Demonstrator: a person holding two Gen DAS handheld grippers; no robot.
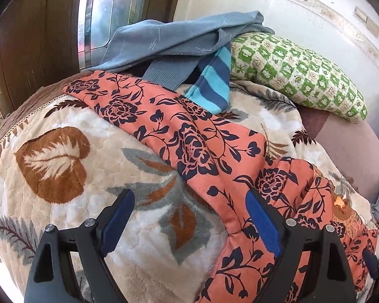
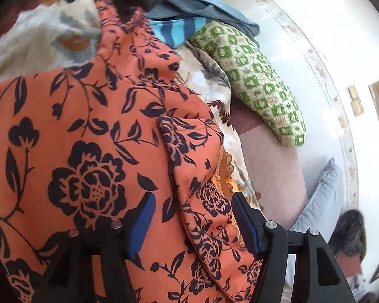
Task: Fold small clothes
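Left wrist view: left gripper had jaws wide open, empty, over the leaf-print blanket on the bed. Orange floral garment lay diagonally across it; grey top and striped piece at the far edge, beside a green pillow. No legible writing.

Right wrist view: right gripper had jaws open astride a fold of the orange floral garment. Only here: a grey cushion.
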